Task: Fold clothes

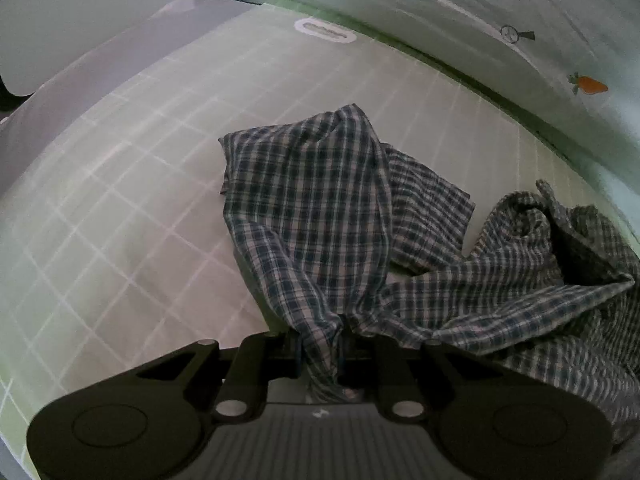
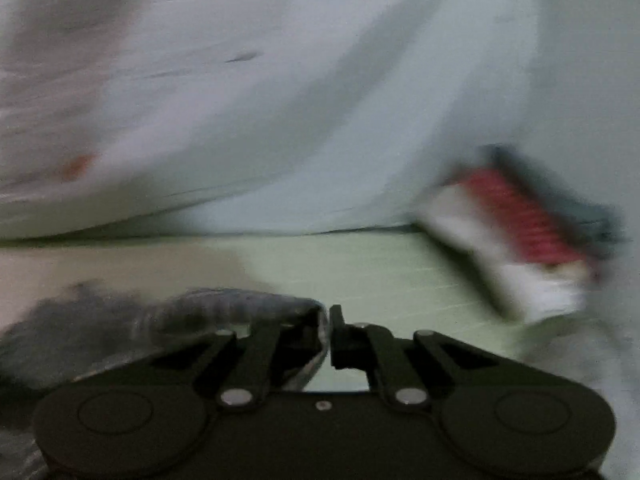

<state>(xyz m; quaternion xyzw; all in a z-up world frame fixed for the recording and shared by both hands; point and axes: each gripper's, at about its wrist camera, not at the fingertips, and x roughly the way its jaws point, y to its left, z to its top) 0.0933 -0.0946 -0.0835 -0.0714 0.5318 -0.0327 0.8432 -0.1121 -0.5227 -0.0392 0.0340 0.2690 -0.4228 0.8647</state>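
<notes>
Bed sheet (image 1: 140, 184): pale, gridded, spread under everything.
Blanket (image 1: 460, 4): light, carrot print, bunched along far edge.
Checked shirt (image 1: 320, 208): crumpled mid-sheet, trailing right and near.
Left gripper (image 1: 320, 354): fingers narrow, pinching shirt fold.
Right gripper (image 2: 329, 334): fingers closed on shirt edge; view blurred.

Surface: pale green mat (image 1: 120, 208) with white grid lines, a white oval label (image 1: 325, 32) near its far edge.
Backdrop: light sheet (image 1: 460, 20) printed with an orange carrot (image 1: 591, 85) and a magnifying glass (image 1: 516, 34).
Left side: white panel (image 1: 80, 16), standing.
Right wrist view: blurred red-and-white folded item (image 2: 520, 232) against the sheet.
</notes>
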